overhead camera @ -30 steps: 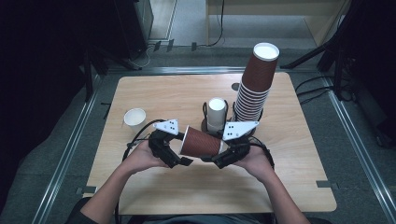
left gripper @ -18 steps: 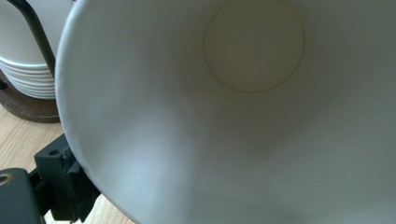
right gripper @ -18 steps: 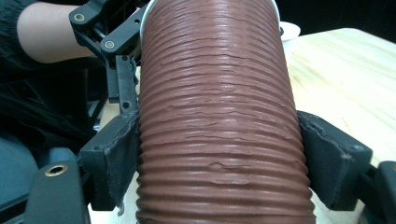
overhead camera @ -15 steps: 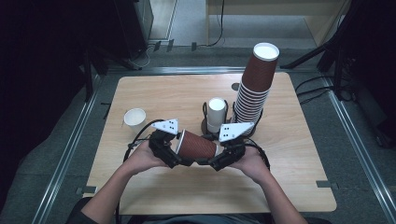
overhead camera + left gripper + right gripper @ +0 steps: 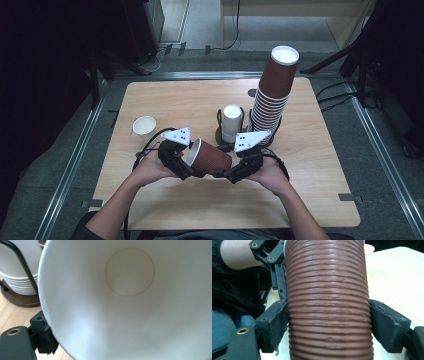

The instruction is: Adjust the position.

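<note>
Since a second ago the brown cup has tipped flatter between the grippers above the table. Right gripper clamps its ribbed wall; left gripper sits at its white mouth, grip impossible to tell.

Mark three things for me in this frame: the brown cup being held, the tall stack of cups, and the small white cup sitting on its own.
brown cup (image 5: 214, 158), high view, on its ribbed side wall.
tall stack of cups (image 5: 272, 95), high view, on the ribbed side partway up the stack.
small white cup (image 5: 144, 125), high view, on its open mouth.
</note>
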Demonstrator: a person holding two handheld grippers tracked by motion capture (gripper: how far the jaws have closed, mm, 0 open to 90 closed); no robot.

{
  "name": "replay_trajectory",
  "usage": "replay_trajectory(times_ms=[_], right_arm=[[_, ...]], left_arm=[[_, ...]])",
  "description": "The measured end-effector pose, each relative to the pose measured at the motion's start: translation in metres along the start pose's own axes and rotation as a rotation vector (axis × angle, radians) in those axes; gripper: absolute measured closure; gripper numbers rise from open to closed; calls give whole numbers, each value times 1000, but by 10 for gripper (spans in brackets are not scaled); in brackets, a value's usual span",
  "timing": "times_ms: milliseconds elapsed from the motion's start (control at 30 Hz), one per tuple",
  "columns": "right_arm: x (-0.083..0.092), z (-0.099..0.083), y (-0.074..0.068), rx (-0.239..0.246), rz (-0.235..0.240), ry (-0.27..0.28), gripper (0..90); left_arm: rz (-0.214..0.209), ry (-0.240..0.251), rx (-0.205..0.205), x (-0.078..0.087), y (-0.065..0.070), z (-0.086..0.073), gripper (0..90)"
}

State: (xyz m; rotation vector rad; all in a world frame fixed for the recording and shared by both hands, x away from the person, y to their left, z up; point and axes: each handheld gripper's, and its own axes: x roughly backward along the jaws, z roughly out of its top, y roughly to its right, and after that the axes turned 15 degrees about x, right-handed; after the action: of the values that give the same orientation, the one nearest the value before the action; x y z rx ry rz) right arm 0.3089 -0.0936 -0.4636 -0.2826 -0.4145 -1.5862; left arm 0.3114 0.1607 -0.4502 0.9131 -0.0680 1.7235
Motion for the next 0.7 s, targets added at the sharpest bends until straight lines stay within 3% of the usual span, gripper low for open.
replay_trajectory(times_ms=[167, 400, 533, 700], right_arm=[[2, -1, 1, -2, -18, -40, 150], [2, -4, 1, 11, -51, -102, 148], [0, -7, 1, 14, -62, -132, 148], [-5, -10, 0, 23, -65, -180, 149]], left_arm=[[22, -2, 5, 7, -3, 0, 81], [89, -54, -1, 8, -6, 0, 83], [103, -91, 27, 5, -9, 1, 83], [124, -134, 31, 0, -8, 3, 82]])
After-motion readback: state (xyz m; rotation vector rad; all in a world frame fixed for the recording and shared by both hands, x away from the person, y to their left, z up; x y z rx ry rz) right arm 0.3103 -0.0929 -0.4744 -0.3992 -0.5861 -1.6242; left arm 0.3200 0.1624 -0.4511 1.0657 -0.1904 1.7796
